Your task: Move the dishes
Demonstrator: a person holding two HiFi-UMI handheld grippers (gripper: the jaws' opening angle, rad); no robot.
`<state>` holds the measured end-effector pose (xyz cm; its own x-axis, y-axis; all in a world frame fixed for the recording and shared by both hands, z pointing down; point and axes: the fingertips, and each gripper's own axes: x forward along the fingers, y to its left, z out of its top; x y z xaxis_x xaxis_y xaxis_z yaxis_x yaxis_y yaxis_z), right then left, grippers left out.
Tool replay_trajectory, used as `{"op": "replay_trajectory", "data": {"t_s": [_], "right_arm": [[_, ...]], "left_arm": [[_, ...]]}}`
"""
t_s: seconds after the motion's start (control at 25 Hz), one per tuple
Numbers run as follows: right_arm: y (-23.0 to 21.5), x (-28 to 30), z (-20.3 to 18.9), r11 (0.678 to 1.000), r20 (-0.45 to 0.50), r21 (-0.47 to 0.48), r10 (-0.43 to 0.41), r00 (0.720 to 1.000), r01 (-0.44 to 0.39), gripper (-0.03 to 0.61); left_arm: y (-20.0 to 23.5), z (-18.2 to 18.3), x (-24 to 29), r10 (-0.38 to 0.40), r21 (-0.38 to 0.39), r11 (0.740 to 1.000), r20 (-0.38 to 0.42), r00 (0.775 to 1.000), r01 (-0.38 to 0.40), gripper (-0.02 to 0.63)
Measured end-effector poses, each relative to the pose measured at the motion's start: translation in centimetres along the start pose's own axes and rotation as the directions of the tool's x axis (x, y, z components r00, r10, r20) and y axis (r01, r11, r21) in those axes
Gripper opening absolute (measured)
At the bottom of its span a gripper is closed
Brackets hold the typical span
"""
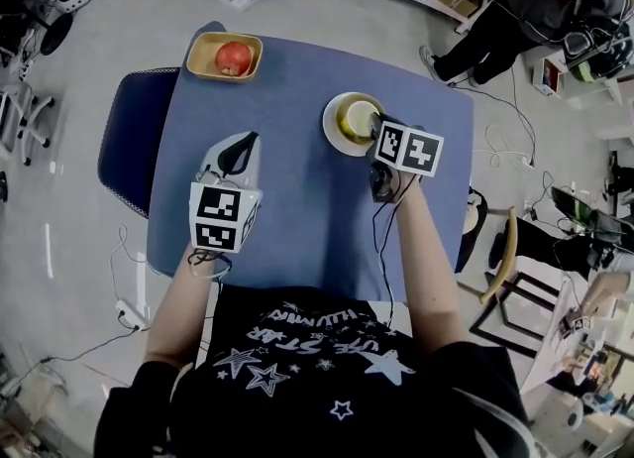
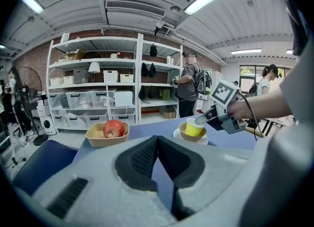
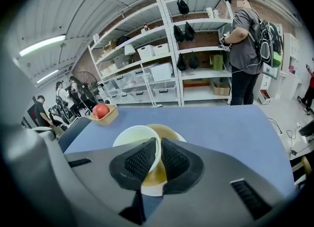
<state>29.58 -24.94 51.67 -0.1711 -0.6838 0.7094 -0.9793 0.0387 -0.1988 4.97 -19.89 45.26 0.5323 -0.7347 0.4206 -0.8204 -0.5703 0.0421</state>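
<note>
On the blue table (image 1: 297, 218), a white plate (image 1: 333, 135) carries a tan bowl (image 3: 171, 133) with a yellow cup (image 1: 355, 119) standing in it. My right gripper (image 1: 374, 127) comes in from the cup's right. In the right gripper view its pads are shut on the cup's (image 3: 133, 136) rim, one pad inside and one outside. The left gripper view shows that grip from the side, on the cup (image 2: 194, 128). My left gripper (image 1: 248, 139) hovers over the table's left half, jaws shut with nothing between them, well apart from the dishes.
A tan bowl (image 1: 203, 61) holding a red apple (image 1: 233, 57) sits at the table's far left corner. A blue chair (image 1: 134, 139) stands at the table's left side. One person (image 1: 535, 10) stands beyond the far right corner, and shelving (image 2: 98, 93) lines the back wall.
</note>
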Motion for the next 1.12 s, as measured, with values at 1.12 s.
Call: {"op": "replay_trajectory", "data": {"t_s": [1.12], "right_arm": [[-6.3, -5.3, 5.7, 0.996, 0.106, -0.014, -0.083, 0.991, 0.084, 0.034]], "left_arm": [[-1.9, 3.7, 2.6, -0.027, 0.038, 0.999, 0.044, 0.999, 0.025, 0.02]]}}
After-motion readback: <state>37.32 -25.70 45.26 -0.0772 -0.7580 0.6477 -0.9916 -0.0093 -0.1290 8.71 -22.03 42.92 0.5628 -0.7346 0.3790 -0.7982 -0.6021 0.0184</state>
